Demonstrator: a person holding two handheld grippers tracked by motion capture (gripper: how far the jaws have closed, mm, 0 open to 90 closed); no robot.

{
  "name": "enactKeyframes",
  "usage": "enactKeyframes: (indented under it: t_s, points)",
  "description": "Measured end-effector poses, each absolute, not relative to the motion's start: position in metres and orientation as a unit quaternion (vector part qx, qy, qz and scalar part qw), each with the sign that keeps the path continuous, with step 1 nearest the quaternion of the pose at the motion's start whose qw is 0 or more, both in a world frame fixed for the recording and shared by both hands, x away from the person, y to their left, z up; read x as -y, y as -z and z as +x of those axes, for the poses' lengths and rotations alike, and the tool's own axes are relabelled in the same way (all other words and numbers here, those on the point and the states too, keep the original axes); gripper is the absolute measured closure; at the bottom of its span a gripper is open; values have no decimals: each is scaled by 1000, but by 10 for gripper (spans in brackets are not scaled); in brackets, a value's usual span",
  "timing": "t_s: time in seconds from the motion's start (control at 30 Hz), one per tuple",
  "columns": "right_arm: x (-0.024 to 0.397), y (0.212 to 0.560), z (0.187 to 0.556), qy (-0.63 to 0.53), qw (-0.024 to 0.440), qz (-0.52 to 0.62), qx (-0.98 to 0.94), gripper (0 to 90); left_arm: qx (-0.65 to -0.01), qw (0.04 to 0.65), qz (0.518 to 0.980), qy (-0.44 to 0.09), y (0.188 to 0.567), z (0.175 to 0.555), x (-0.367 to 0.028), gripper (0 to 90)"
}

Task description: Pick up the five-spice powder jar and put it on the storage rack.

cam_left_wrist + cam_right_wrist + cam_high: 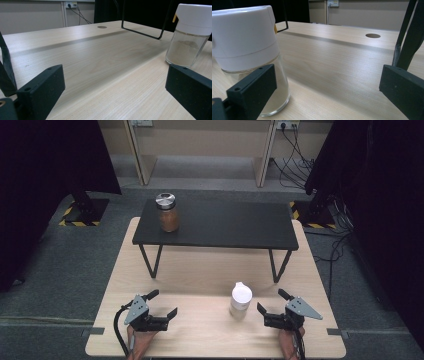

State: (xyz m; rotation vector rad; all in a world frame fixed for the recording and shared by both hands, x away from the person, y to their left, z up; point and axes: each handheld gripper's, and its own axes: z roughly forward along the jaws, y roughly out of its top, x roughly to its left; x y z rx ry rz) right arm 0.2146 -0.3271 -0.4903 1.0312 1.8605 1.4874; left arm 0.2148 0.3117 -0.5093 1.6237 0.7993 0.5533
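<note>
Both tools rested low at the near edge of the worktop (200,285), jaws spread apart, gripping nothing. White-capped glass jar (240,301) stood upright on the worktop between them, just beside the right tool (273,306) and well apart from the left tool (163,304). In the right gripper view the jar (247,50) sat by one jaw, contact unclear. Brown-filled jar (167,213) stood on the black shelf (225,226).

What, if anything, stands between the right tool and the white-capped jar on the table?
Nothing visible. In the high view, bare tabletop separates the right tool, its jaws open, from the white-capped jar. In the right gripper view the jar stands just beyond one jaw, untouched.
</note>
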Motion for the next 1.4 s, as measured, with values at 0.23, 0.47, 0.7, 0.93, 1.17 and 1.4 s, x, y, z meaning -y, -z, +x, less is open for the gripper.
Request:
enactKeyframes:
  t_s: [0.23, 0.47, 0.7, 0.93, 1.17, 1.4]
  points:
    - [327, 491, 213, -552, 271, 385, -688, 11, -344, 579, 701, -235, 508, 216, -310, 19]
    - [328, 491, 214, -554, 268, 383, -689, 11, -340, 578, 704, -236, 508, 216, -309, 19]
    - [329, 491, 215, -555, 266, 382, -689, 11, -340, 578, 703, -238, 508, 216, -309, 19]
    - [329, 492, 215, -556, 266, 381, -688, 11, -338, 576, 705, -240, 508, 216, -308, 19]
    - [329, 492, 215, -556, 266, 382, -688, 11, -338, 577, 704, -239, 508, 216, -308, 20]
    - [329, 491, 215, -556, 267, 382, -688, 11, -337, 577, 704, -240, 508, 216, -308, 20]
